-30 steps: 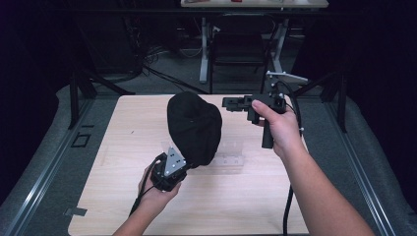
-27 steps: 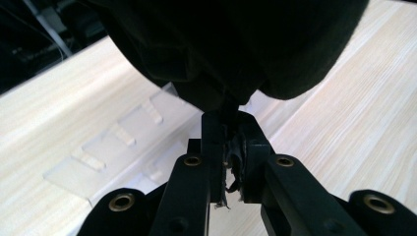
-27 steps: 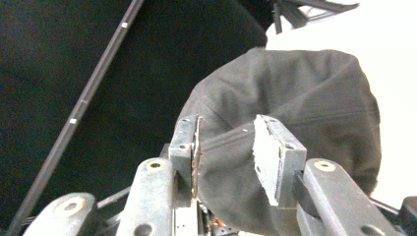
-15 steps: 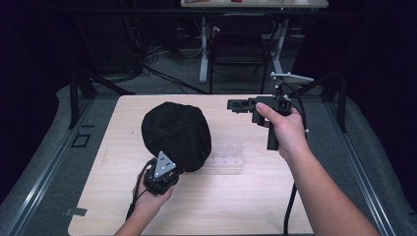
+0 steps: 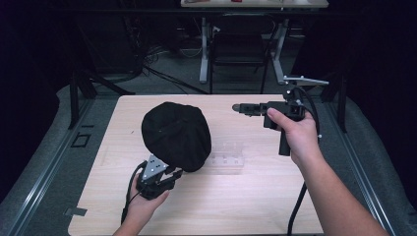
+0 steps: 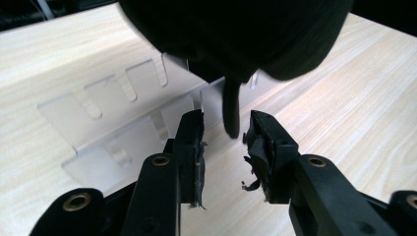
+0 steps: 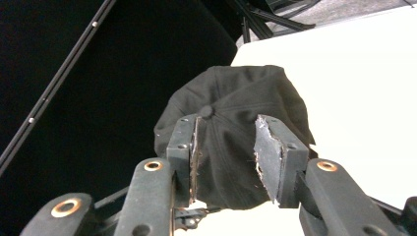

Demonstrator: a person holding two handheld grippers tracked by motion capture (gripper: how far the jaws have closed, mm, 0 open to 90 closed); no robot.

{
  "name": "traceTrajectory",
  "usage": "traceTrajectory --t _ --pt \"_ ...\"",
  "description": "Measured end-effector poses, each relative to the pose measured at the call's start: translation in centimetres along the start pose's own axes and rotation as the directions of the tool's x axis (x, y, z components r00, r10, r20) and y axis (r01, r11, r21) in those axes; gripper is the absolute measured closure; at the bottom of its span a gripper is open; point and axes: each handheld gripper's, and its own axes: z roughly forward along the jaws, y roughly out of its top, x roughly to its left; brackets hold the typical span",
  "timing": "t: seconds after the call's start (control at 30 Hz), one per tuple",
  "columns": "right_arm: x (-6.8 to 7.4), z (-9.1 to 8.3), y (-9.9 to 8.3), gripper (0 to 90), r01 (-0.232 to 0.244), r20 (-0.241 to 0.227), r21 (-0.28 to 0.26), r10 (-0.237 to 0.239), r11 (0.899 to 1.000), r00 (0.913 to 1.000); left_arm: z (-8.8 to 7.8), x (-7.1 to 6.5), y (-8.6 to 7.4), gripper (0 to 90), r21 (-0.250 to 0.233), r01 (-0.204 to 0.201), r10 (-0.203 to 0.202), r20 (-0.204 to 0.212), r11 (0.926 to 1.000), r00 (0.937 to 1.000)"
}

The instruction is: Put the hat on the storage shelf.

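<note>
A black cap (image 5: 174, 135) sits over one end of a clear acrylic stand (image 5: 227, 158) on the wooden table (image 5: 255, 206). My left gripper (image 5: 172, 173) is at the cap's near edge. Its jaws have just been opening and now stand open. In the left gripper view the cap (image 6: 236, 34) hangs above the stand (image 6: 113, 123), and its black strap (image 6: 231, 110) dangles free between the jaws of the left gripper (image 6: 223, 132). My right gripper (image 5: 238, 106) hovers to the cap's right, pointing left and open. Through the right gripper (image 7: 226, 132) I see the cap (image 7: 231, 137) farther off.
The right gripper's cable (image 5: 300, 206) trails down along the forearm. Beyond the table's far edge stand metal desk legs (image 5: 203, 49) and a dark chair (image 5: 238, 51). Grey matting (image 5: 44, 162) borders the table on both sides.
The cap has shifted left and settled on the stand. The left gripper's jaws have opened and let go of the cap's strap. The right gripper has drifted to the right.
</note>
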Motion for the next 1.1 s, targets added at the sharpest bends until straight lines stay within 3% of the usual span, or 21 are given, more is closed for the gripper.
traceTrajectory --t 0.13,0.27,0.53,0.57,0.77,0.83,0.87,0.9,0.93,0.97,1.1 --pt "-0.5 -0.7 -0.4 61.0 -0.001 0.017 0.003 0.001 1.0 0.9999 -0.6 0.4 -0.5 64.3 0.004 0.015 -0.015 -0.01 0.9999 0.9998" --pt "-0.6 -1.4 -1.0 60.9 0.03 0.054 0.002 -0.03 1.0 0.9981 -2.0 1.3 -1.4 57.4 0.011 0.043 -0.043 -0.038 0.999 0.9984" --pt "-1.3 -2.2 -2.7 60.6 0.086 0.13 0.005 -0.086 0.996 0.9878 -3.1 3.0 -3.6 52.8 -0.039 0.106 -0.109 -0.088 0.9936 0.9901" --pt "-1.7 -2.1 -3.5 60.6 0.098 0.162 0.008 -0.098 0.995 0.9819 -3.2 3.2 -4.0 52.9 -0.043 0.109 -0.113 -0.097 0.9931 0.9889" --pt "-2.7 -1.9 -5.0 60.2 0.108 0.204 0.018 -0.11 0.994 0.9728 -3.1 4.0 -4.7 53.5 -0.02 0.138 -0.139 -0.084 0.9902 0.9867" --pt "-3.4 -1.8 -6.2 59.8 0.124 0.248 0.045 -0.131 0.991 0.9599 -2.8 3.9 -5.0 53.8 -0.013 0.138 -0.138 -0.077 0.9904 0.9874" --pt "-3.4 -1.8 -6.2 59.8 0.124 0.248 0.045 -0.131 0.991 0.9599 -2.8 3.9 -5.0 53.8 -0.013 0.138 -0.138 -0.077 0.9904 0.9874" --pt "-3.8 -1.7 -6.9 59.7 0.133 0.27 0.066 -0.146 0.989 0.9517 -2.7 3.9 -5.1 53.8 -0.008 0.14 -0.14 -0.072 0.9902 0.9876" --pt "-3.8 -1.7 -6.9 59.7 0.133 0.27 0.066 -0.146 0.989 0.9517 -2.7 3.9 -5.1 53.8 -0.008 0.14 -0.14 -0.072 0.9902 0.9876" --pt "-4.1 -1.6 -7.7 59.2 0.15 0.292 0.077 -0.166 0.986 0.9418 -2.7 3.9 -5.1 53.8 -0.01 0.137 -0.137 -0.069 0.9906 0.9882" --pt "-4.8 -1.5 -8.8 58.7 0.153 0.302 0.082 -0.171 0.985 0.9378 -2.6 3.8 -5.2 53.2 -0.005 0.133 -0.133 -0.066 0.9911 0.9889"
